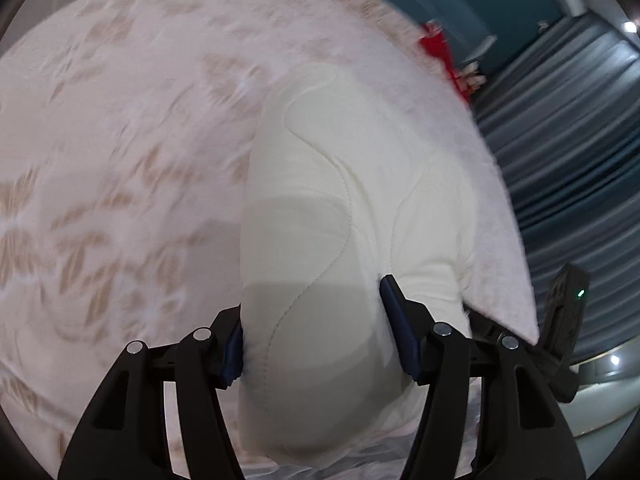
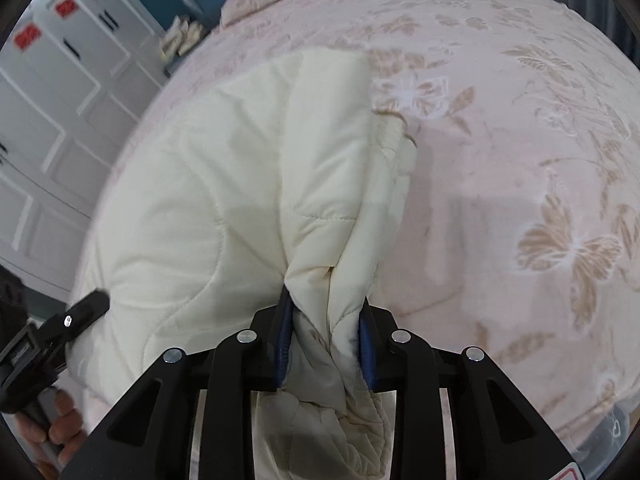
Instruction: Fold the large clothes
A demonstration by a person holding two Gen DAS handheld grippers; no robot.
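One cream quilted jacket [image 2: 240, 184], clenched by left tool [image 1: 316, 332] and right tool [image 2: 325, 344]; bed [image 2: 500, 160] edge left of the right tool, open bedspread rightward.

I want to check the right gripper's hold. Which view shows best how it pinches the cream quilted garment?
The right wrist view: the right gripper squeezes a bunched fold of the cream quilted garment between its blue pads. The left wrist view shows only its black body at the frame's right edge.

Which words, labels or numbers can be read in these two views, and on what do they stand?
No text can be read.
Red labels on the white panelled wardrobe doors: blurred, unreadable.
Red-and-white sticker on the right gripper body: cut off by the edge.
Small marking on the black left gripper body: too small to read.
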